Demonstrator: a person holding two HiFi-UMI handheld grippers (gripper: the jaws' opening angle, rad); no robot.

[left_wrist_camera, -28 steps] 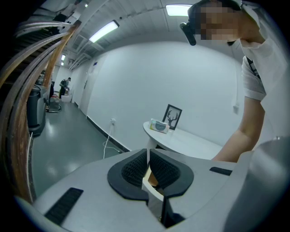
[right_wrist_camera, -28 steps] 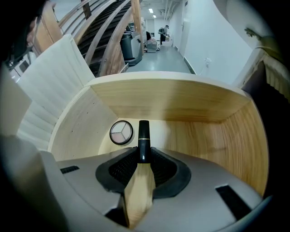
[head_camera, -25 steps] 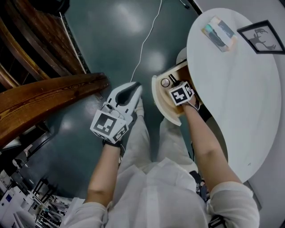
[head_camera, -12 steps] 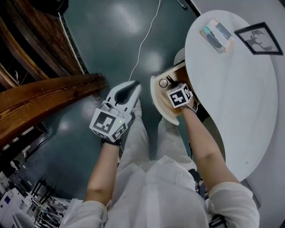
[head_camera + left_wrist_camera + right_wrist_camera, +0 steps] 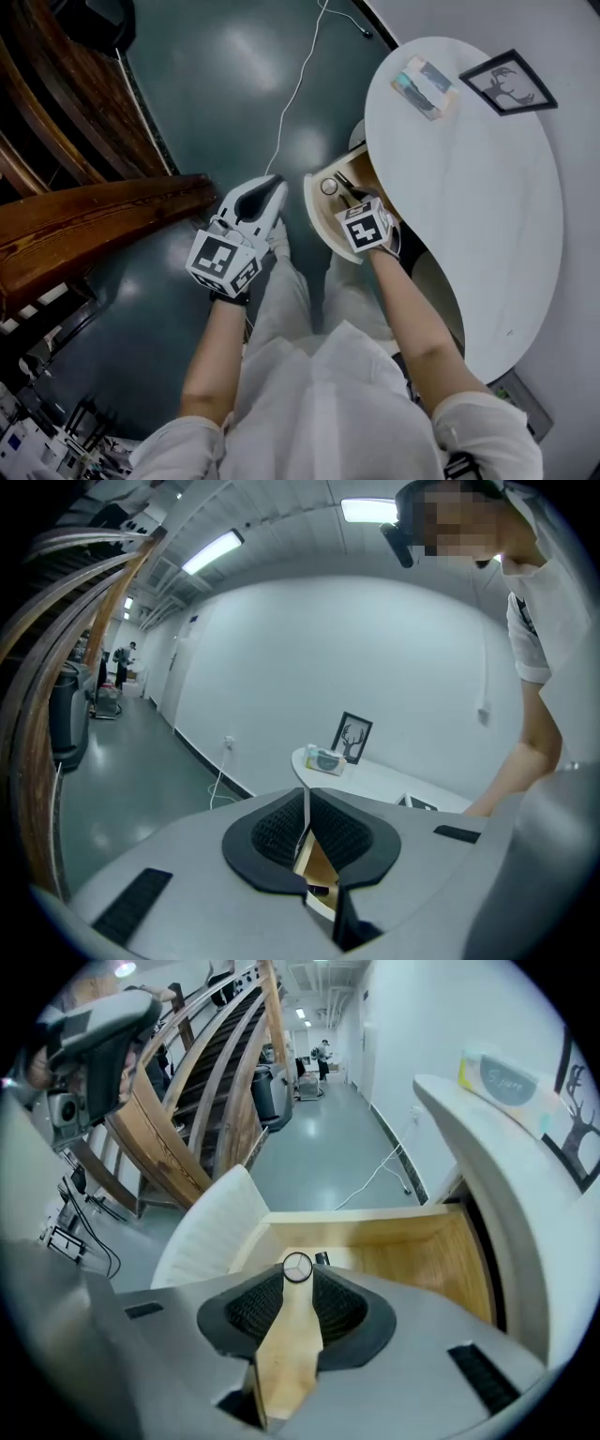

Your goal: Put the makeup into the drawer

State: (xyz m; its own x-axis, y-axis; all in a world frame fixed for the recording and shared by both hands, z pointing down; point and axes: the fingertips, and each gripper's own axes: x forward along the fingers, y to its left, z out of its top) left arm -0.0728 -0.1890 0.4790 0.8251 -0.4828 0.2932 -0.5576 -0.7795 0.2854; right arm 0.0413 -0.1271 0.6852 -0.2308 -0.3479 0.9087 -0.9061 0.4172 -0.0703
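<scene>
The drawer (image 5: 312, 211) is standing open from above; the tabletop (image 5: 469, 206) is overhanging it at 3 o'clock; a round jar (image 5: 328, 187) is occupying its 11 o'clock corner.

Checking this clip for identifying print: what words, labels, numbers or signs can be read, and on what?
No text reads clearly.
Box on the table: script word on an oval label, too blurred to read.
Framed picture: deer silhouette, no words.
Round case in the drawer: three-spoke mark, no letters.
Cubes: black-and-white square markers, no letters.
</scene>
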